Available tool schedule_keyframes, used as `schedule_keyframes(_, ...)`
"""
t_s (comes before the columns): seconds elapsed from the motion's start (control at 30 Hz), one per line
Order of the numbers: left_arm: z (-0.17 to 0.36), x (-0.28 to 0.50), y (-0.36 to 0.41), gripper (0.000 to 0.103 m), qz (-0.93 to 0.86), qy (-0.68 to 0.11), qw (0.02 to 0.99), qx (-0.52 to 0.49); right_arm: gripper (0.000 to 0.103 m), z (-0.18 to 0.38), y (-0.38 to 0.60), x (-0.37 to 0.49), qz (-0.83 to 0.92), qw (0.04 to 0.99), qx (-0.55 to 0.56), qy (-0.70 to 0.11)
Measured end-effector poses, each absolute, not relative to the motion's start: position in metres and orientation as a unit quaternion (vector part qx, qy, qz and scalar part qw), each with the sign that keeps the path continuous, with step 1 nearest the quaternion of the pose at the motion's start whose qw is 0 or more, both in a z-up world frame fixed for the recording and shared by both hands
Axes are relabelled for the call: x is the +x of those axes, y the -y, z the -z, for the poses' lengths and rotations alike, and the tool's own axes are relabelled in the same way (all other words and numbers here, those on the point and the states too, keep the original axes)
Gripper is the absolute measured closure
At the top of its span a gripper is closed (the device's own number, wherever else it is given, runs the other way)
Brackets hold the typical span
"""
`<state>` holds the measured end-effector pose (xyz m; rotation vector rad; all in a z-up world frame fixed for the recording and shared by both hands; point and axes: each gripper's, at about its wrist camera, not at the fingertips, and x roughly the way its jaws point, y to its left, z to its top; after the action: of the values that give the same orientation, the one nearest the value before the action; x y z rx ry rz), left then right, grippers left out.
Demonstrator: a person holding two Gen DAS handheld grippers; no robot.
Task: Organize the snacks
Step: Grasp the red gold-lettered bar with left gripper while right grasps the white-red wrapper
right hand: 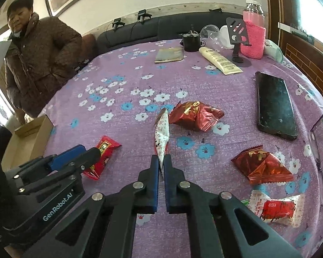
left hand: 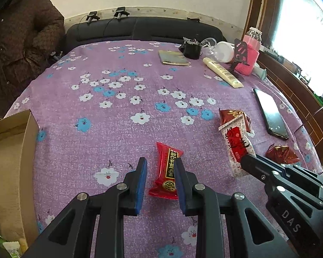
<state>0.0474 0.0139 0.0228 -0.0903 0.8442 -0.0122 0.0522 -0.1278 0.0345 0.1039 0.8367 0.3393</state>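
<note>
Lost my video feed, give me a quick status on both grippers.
Right gripper jaws shut on white snack packet. Left gripper jaws part open, red snack bar between them, grip unclear. Cardboard box at left, path looks unobstructed.

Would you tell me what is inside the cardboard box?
The right wrist view shows bare cardboard floor in the box. Its near part is hidden behind the left gripper, so snacks there cannot be ruled out.

White-red snack packet [right hand: 162, 137] pinched on edge, red bar packet [left hand: 166, 175] flat, red foil packets [right hand: 194, 115] nearby
</note>
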Motion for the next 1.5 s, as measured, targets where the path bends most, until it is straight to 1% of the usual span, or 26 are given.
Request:
schedule_keyframes(0.07,-0.024,0.047,-0.015,0.077,0.004,-0.407,0.912,-0.045,0.099,-0.037,0.127,0.05,-0.168,0.9,0.053,-0.4)
schedule_keyframes(0.17,-0.026,0.045,-0.017,0.081,0.005,-0.401,0.915,-0.05,0.1,-0.04,0.127,0.047,-0.174,0.901,0.057,-0.393)
schedule_keyframes(0.43,-0.023,0.048,-0.016,0.081,0.003,-0.41,0.911,-0.047,0.098,-0.038,0.126,0.05,-0.178,0.899,0.057,-0.396)
schedule_keyframes(0.5,-0.021,0.049,-0.016,0.081,0.003,-0.411,0.91,-0.045,0.095,-0.034,0.125,0.053,-0.186,0.892,0.062,-0.407)
schedule_keyframes(0.57,-0.022,0.049,-0.016,0.081,0.003,-0.41,0.911,-0.045,0.083,-0.03,0.123,0.056,-0.198,0.883,0.06,-0.421)
schedule_keyframes(0.63,-0.021,0.05,-0.017,0.081,0.001,-0.408,0.912,-0.045,0.076,-0.027,0.121,0.057,-0.206,0.875,0.059,-0.434)
schedule_keyframes(0.9,-0.021,0.049,-0.016,0.081,-0.003,-0.404,0.914,-0.039,0.074,-0.015,0.128,0.069,-0.182,0.869,0.078,-0.454)
schedule_keyframes(0.93,-0.021,0.049,-0.016,0.081,-0.004,-0.403,0.914,-0.039,0.072,-0.015,0.127,0.069,-0.18,0.87,0.077,-0.452)
schedule_keyframes(0.97,-0.021,0.048,-0.017,0.081,-0.007,-0.403,0.914,-0.039,0.067,-0.015,0.126,0.069,-0.174,0.871,0.075,-0.453)
schedule_keyframes(1.03,-0.021,0.049,-0.018,0.081,-0.01,-0.403,0.914,-0.042,0.061,-0.015,0.122,0.07,-0.167,0.873,0.079,-0.452)
schedule_keyframes(1.07,-0.021,0.049,-0.019,0.081,-0.01,-0.403,0.914,-0.043,0.06,-0.015,0.118,0.07,-0.165,0.875,0.072,-0.45)
schedule_keyframes(1.23,-0.021,0.049,-0.023,0.082,-0.021,-0.404,0.914,-0.045,0.061,-0.013,0.093,0.065,-0.149,0.895,-0.043,-0.419)
schedule_keyframes(1.3,-0.021,0.049,-0.021,0.082,-0.021,-0.403,0.914,-0.04,0.062,-0.014,0.099,0.067,-0.139,0.894,-0.043,-0.423)
schedule_keyframes(1.37,-0.021,0.049,-0.019,0.082,-0.021,-0.401,0.915,-0.036,0.073,-0.015,0.107,0.068,-0.134,0.893,-0.044,-0.428)
schedule_keyframes(1.5,-0.021,0.049,-0.019,0.082,-0.022,-0.401,0.915,-0.033,0.073,-0.015,0.123,0.073,-0.119,0.89,-0.022,-0.439)
